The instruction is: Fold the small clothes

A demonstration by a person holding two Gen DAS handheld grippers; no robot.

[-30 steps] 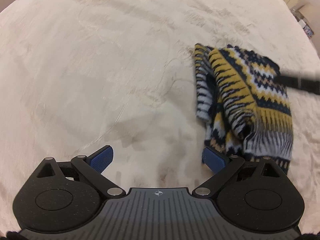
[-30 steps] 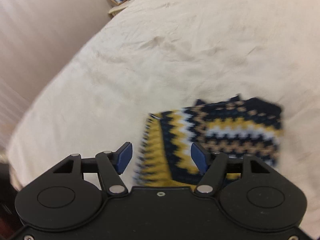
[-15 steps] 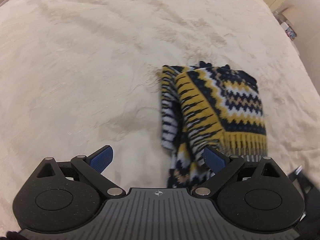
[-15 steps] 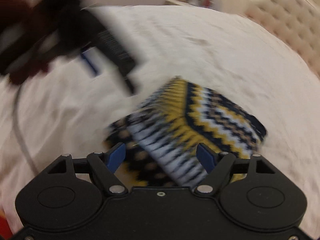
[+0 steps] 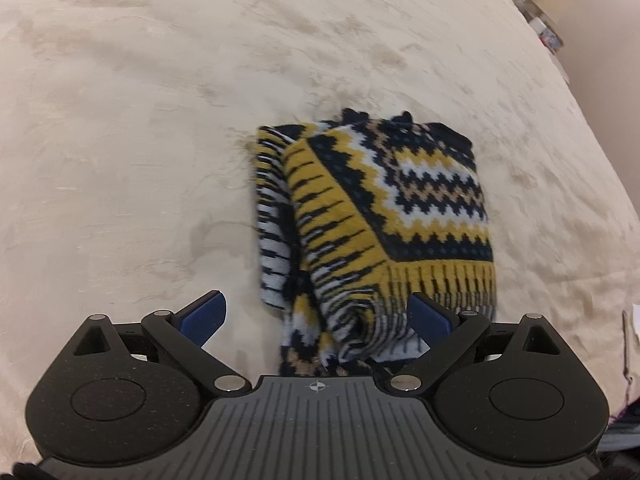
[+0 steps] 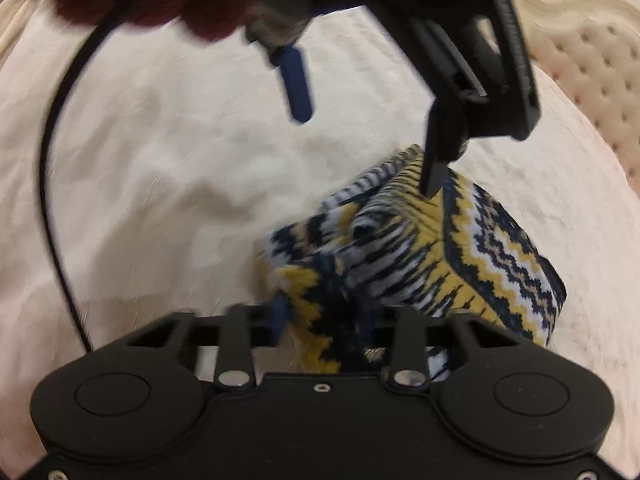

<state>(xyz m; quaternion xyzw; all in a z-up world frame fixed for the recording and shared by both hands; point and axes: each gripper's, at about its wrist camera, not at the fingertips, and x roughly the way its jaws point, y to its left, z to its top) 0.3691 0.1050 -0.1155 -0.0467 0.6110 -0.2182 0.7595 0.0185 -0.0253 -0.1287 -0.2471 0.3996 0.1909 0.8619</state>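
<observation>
Item: small knitted garment in navy, mustard-yellow and white zigzag bands (image 5: 372,216), already doubled over into a thick, roughly rectangular bundle, lying on a cream plush bed cover (image 5: 140,140). Left gripper (image 5: 316,314), black with blue finger pads: jaws spread wide, holding nothing, the loose rolled end of the bundle lying between its fingers, one pad (image 5: 430,316) touching or just beside the fringed hem. Right gripper (image 6: 328,320): jaws narrowed about a bunched corner of the same garment (image 6: 420,256), apparently clenched on it (the view is motion-blurred, and only one blue pad (image 6: 280,312) shows clearly, so the firmness of the grip is uncertain). A dark cable (image 6: 52,168) trails across the cover; a tufted cream headboard (image 6: 592,64) stands at the far edge. Step in hand, by judgement: a late fold or a tidying of the untucked end, the main folds appearing complete. Next move calls for: the left gripper to close on the loose roll or pin it flat, while the right draws its corner over and lays it square without dragging the layers apart.
</observation>
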